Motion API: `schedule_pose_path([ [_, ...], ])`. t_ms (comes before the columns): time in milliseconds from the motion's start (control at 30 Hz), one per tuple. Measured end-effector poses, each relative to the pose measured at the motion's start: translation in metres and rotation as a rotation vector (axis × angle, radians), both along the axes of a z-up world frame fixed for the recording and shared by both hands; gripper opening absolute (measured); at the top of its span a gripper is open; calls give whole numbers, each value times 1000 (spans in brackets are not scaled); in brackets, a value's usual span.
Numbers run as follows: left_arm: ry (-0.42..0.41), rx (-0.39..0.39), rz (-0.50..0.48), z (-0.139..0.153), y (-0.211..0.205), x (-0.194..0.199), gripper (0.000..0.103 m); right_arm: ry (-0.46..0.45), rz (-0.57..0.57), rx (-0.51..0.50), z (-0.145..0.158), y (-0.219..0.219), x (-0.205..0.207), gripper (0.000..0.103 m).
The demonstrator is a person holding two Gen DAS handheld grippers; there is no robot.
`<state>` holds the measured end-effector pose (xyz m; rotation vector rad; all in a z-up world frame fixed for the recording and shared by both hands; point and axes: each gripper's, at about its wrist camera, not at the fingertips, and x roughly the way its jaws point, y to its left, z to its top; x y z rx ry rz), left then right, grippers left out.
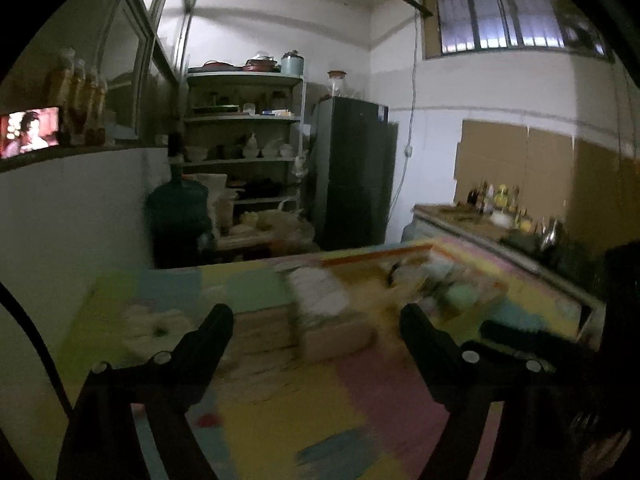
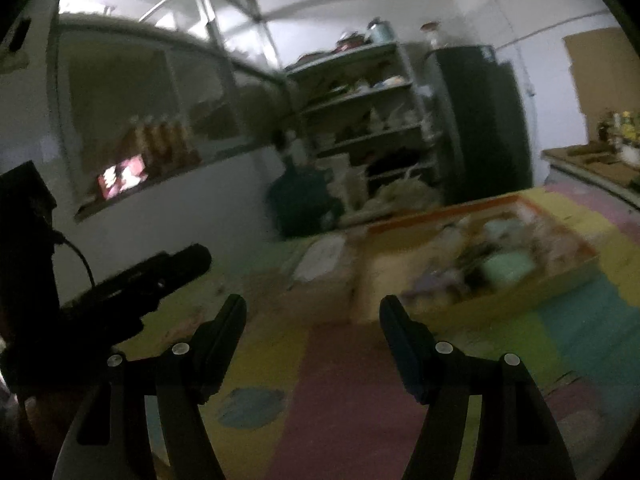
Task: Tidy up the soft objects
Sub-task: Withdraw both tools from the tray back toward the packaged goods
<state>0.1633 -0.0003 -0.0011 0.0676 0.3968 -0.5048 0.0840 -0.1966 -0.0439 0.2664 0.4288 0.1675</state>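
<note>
Both views are blurred. A shallow wooden tray [image 2: 496, 304] with an orange far rim holds several soft objects, one pale green [image 2: 506, 266]; it also shows in the left wrist view [image 1: 380, 258]. A folded white cloth [image 1: 320, 294] lies on a tan box [image 1: 340, 336] left of the tray, seen also in the right wrist view [image 2: 320, 262]. My left gripper [image 1: 318, 318] is open and empty above the pastel mat [image 1: 280, 420]. My right gripper [image 2: 312, 310] is open and empty, short of the tray. The left gripper [image 2: 160, 276] shows at the left of the right wrist view.
A pale soft item [image 1: 152, 326] lies at the mat's left. Behind stand a shelf rack [image 1: 244, 140], a dark fridge [image 1: 352, 172], a water jug [image 1: 180, 208] and a counter with bottles [image 1: 496, 204]. A lit screen [image 1: 30, 130] sits on the left ledge.
</note>
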Motion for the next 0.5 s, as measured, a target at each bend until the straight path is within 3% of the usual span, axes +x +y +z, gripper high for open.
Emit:
schedule_pose_path([
  [167, 16, 132, 2, -11, 58, 11, 85, 25, 57, -12, -6, 28, 3, 71],
  [300, 124, 171, -38, -28, 97, 39, 85, 37, 86, -16, -8, 42, 7, 71],
  [500, 182, 248, -84, -57, 123, 68, 85, 52, 106, -41, -11, 53, 9, 71],
])
